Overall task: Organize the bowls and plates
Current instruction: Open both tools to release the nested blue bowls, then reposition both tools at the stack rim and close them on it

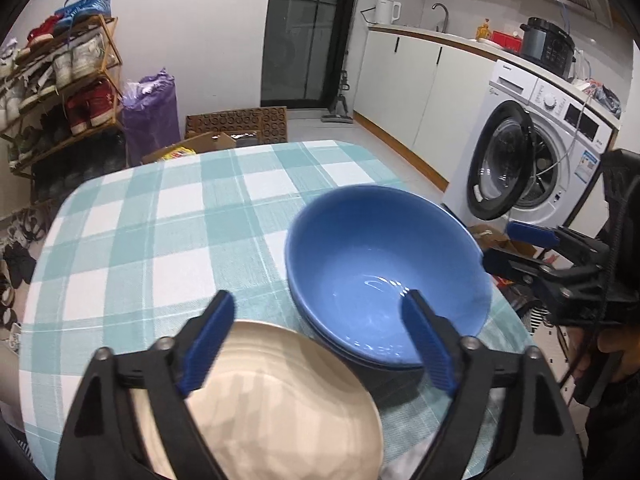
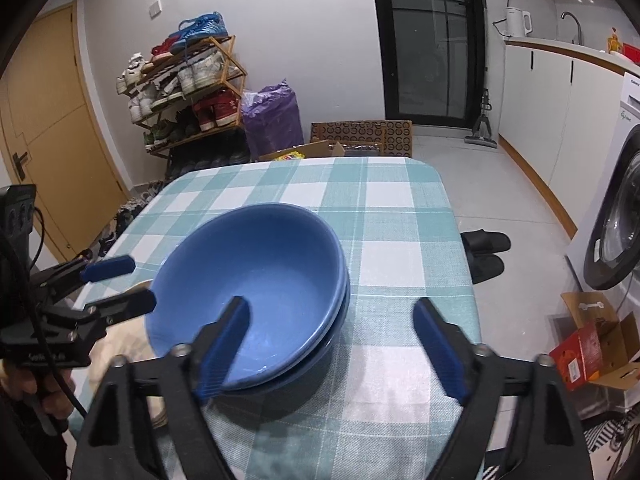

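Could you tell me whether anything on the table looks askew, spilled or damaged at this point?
Nothing stands out. The blue bowls sit nested and level on the checked tablecloth, the cream plate lies flat beside them, and nothing is spilled or chipped.

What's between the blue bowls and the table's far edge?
Nothing: bare checked tablecloth runs from the stacked blue bowls to the far edge. Both wrist views show it.

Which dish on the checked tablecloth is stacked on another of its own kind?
The blue bowl: a second blue rim shows directly beneath it, so it sits nested in a matching bowl. The cream plate beside it shows no twin underneath.
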A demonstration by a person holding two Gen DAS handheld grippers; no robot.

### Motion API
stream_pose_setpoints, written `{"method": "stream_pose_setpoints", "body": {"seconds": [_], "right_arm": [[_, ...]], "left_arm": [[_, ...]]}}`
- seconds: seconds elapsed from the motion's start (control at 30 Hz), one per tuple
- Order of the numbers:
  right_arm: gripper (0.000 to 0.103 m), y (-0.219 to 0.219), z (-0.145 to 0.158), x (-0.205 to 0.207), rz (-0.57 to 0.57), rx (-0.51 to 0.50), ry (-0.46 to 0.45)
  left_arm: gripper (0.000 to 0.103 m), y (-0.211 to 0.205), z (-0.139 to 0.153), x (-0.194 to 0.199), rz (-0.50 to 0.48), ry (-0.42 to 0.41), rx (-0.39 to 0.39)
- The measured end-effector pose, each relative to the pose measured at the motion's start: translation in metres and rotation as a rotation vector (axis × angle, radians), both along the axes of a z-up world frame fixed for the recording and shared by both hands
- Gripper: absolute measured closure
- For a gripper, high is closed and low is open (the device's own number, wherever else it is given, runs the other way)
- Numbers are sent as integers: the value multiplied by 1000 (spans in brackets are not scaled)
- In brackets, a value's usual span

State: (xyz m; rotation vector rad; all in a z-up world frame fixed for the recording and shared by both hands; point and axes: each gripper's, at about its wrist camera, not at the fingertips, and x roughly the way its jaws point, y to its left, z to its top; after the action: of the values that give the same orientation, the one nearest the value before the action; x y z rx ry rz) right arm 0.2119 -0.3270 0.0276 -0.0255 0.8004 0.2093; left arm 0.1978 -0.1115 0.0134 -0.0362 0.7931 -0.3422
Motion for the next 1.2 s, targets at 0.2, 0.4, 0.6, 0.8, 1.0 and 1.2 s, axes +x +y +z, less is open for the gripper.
{"method": "stream_pose_setpoints", "body": {"seconds": [0.2, 0.4, 0.6, 0.8, 1.0, 1.2], "right_arm": [[1, -3, 1, -8, 14, 24, 6], [1, 0, -4, -15, 28, 16, 18], [1, -2, -9, -19, 18, 39, 28], [1, -6, -16, -16, -15, 74, 47], [1, -10, -23, -13, -33, 103, 71], [1, -13, -31, -8, -39, 143, 94]], "left_arm": [[4, 6, 0, 7, 23, -6, 6], [2, 10, -4, 13, 36, 0, -4], [2, 9, -8, 18, 35, 10, 11], [2, 11, -11, 24, 28, 25, 5], [2, 8, -15, 27, 24, 40, 12], [2, 6, -20, 30, 1, 62, -3]]}}
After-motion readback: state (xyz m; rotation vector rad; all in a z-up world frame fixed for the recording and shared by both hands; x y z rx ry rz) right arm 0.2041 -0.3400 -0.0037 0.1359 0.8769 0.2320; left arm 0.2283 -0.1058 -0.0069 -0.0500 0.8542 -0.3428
